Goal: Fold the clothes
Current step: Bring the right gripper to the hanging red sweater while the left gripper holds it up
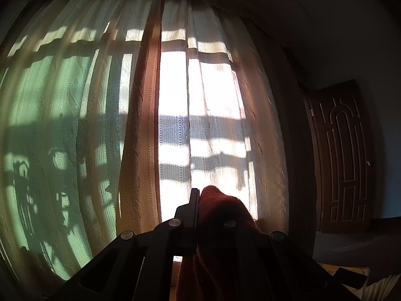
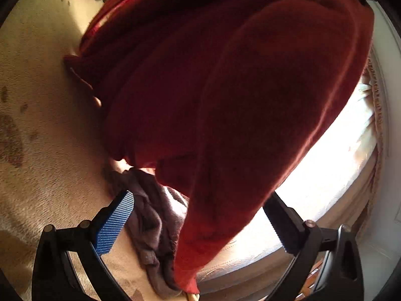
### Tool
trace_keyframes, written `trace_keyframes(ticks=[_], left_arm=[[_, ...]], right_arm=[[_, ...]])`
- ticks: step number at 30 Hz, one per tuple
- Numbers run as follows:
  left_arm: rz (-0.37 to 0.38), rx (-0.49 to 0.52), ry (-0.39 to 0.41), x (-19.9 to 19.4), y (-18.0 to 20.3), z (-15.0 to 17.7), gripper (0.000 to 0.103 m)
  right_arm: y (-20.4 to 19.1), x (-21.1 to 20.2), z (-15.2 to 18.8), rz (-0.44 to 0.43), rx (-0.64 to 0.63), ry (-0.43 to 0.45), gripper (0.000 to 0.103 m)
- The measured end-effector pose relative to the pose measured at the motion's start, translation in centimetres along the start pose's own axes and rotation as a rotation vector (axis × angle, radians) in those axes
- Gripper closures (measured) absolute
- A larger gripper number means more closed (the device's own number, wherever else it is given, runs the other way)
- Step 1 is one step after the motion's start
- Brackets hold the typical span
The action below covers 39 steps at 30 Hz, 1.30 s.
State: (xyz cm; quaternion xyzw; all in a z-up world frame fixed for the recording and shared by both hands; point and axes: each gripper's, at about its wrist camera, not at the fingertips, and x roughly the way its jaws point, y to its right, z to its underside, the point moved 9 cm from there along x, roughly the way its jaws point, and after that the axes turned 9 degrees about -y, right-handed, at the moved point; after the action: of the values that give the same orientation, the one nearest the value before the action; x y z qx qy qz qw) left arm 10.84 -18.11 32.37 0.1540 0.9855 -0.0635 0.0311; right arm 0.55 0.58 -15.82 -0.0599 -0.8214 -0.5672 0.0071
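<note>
The left hand-held gripper (image 1: 200,200) is pinching the red garment (image 1: 220,215) with its jaws closed on it, holding it up before the sunlit curtain (image 1: 175,100). The right hand-held gripper (image 2: 200,215) is gaping wide and gripping nothing, the same cloth hanging between its fingers over a brownish garment (image 2: 155,215) on the beige bed (image 2: 37,125).

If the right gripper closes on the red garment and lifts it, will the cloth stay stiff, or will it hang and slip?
The red garment will probably go limp: it already hangs in soft folds from the left gripper. Its fuzzy, thick-looking surface suggests little slipping on the blue pad of the open right gripper. It may feel fairly heavy for cloth.
</note>
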Motion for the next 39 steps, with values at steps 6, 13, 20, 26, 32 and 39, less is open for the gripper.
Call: trace_keyframes(ticks=[6,13,20,26,32,39], left_arm=[[-0.047,-0.059,-0.023,-0.5,-2.8,0.4,0.097],[-0.168,-0.109,-0.011,-2.3,-7.7,1.3,0.097],[-0.227,-0.170,0.027,-5.7,-11.1,2.5,0.097],[-0.246,-0.149,0.100,-10.6,-10.4,1.8,0.097],[-0.265,-0.124,0.222,-17.7,-8.2,-0.7,0.097],[-0.267,-0.069,0.227,-20.5,-4.6,-2.6,0.097]], right_arm=[[5.9,-2.6,-1.7,-0.013,0.199,0.074,0.091],[21.3,-4.1,-2.8,-0.244,0.746,0.128,0.093],[36.7,-3.7,-2.2,-0.377,1.154,0.244,0.093],[44.5,-6.6,-3.7,-0.400,1.240,0.357,0.093],[44.3,-9.4,-5.1,-0.569,1.249,0.424,0.092],[35.5,-10.2,-5.2,-0.897,1.186,0.326,0.072]])
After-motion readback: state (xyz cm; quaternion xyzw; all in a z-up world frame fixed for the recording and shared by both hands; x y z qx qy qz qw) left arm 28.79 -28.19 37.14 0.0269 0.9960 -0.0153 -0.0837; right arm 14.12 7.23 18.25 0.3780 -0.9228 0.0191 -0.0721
